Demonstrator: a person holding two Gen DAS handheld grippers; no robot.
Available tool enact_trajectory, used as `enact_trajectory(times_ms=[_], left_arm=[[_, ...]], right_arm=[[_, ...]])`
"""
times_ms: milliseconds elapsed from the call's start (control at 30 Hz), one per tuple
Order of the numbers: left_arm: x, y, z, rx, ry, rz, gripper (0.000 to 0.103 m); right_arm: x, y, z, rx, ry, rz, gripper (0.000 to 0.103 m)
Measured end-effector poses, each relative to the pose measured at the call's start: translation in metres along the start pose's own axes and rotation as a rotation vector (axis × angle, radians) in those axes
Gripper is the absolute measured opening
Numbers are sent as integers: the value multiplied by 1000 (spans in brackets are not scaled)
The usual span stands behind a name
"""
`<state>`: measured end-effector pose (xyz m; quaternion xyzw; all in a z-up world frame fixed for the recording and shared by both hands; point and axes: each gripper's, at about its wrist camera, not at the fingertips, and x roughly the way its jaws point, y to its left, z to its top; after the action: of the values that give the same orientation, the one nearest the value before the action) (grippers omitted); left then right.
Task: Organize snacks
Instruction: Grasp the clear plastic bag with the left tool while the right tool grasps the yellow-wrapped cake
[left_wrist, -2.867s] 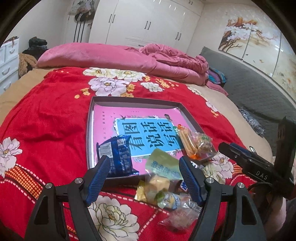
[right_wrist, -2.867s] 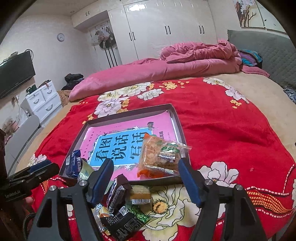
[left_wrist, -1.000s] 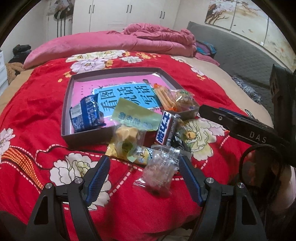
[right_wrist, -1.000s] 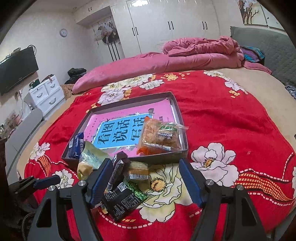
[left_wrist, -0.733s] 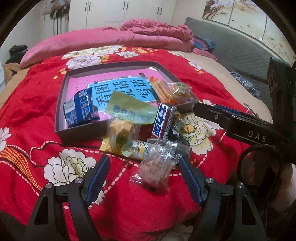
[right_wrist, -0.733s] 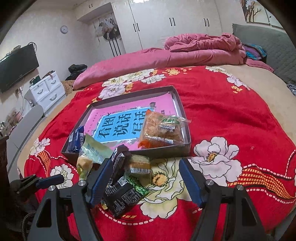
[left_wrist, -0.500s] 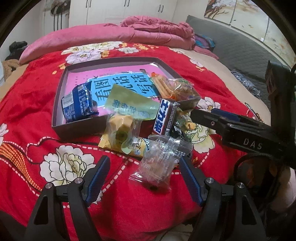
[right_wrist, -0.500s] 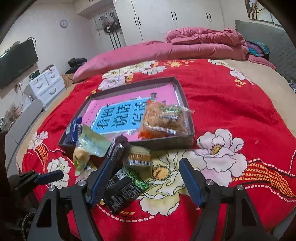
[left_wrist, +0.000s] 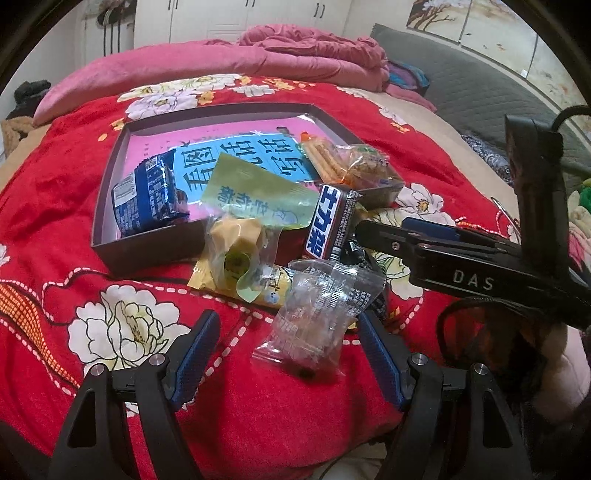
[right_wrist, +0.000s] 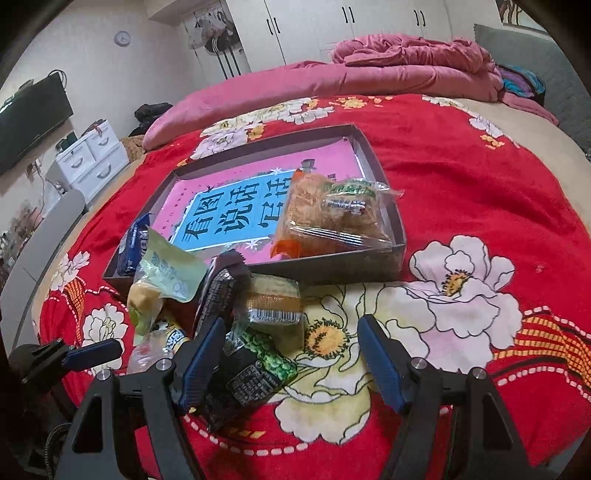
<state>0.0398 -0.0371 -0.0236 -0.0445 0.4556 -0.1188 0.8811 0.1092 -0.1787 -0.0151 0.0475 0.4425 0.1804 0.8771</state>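
Both grippers sit lower and nearer the snack heap than before; snacks unmoved. Left gripper (left_wrist: 288, 354) jaws apart, clear bag (left_wrist: 317, 314) between them, pads not pressing. Right gripper (right_wrist: 288, 354) jaws apart over black-green packet (right_wrist: 251, 373), nothing gripped. Tray (right_wrist: 376, 158) on red blanket (right_wrist: 461, 155) holds blue packet (left_wrist: 146, 194) at near left corner, biscuit bag (right_wrist: 332, 218) at near right corner. Green pouch (left_wrist: 255, 192) leans over tray's near wall. Chocolate bar (left_wrist: 330, 225) stands tilted against that wall, long axis near upright.
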Motion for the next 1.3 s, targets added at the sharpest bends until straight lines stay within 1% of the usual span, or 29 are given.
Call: enact_trajectory(times_ms=[200,233,367,433,567,633,767,900,1133,1233,1300], left_arm=[[5,1,2,-11,10,4,78],[6,1,2,-15,12,2,78],[10,0,3,-16,20,1,78],[12,0,4,-16,22,-1,78],[15,-1,5,-14,33,2,73],[18,-1,5,-17,40,6,71],[23,-3,5,-19,60,9,69],[28,-6,5,-11,77,13,60],[31,-14,6,9,90,9,45],[31,-15,6,12,98,4,41],[31,-15,6,14,102,4,41]], right_arm=[[12,-3,4,7,6,31,72],[14,-4,5,10,10,40,68],[23,-8,7,19,23,73,63],[27,-7,7,11,29,92,57],[33,-7,8,11,34,123,50],[36,-8,8,14,37,142,45],[38,-7,8,-1,45,160,40],[39,-12,9,9,48,185,39],[36,-12,11,-5,46,191,38],[35,-13,11,-11,46,186,38],[33,-13,12,-17,42,175,38]])
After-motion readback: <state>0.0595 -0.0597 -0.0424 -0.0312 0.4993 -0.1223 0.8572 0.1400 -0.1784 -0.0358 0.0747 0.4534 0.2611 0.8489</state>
